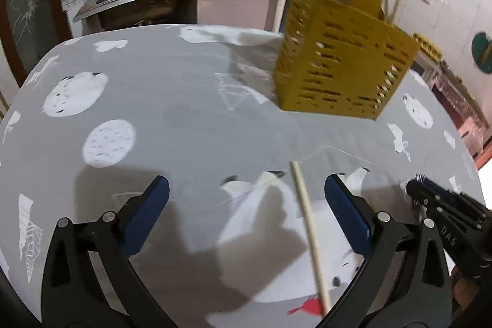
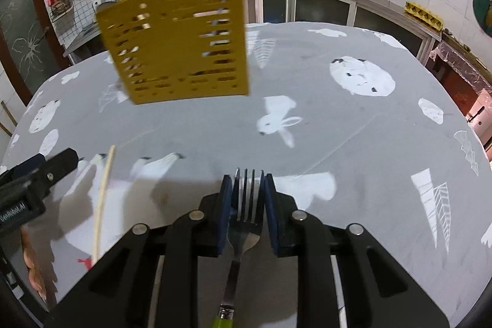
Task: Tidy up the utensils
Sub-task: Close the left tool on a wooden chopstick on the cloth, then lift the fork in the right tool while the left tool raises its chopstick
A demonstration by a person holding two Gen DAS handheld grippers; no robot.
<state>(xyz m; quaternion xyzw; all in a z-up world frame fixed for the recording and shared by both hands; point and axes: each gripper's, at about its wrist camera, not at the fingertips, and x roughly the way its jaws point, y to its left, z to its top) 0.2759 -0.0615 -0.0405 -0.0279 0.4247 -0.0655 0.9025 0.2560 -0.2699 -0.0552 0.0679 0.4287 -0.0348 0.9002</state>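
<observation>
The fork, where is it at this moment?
The fork is between the pads of the right gripper, low in the middle of the right wrist view, over the grey tablecloth, with the yellow holder farther back on the left.

The fork (image 2: 244, 223) runs off the bottom edge, only a sliver of green handle showing. The yellow utensil caddy (image 1: 341, 63) is motion-blurred, its contents hidden apart from protruding wooden sticks. The chopstick (image 1: 310, 235) passes behind the left claw's (image 1: 246, 205) arm.

Both wrist views tilt down close over the table (image 1: 184, 119); both share the yellow caddy (image 2: 178, 42).
</observation>
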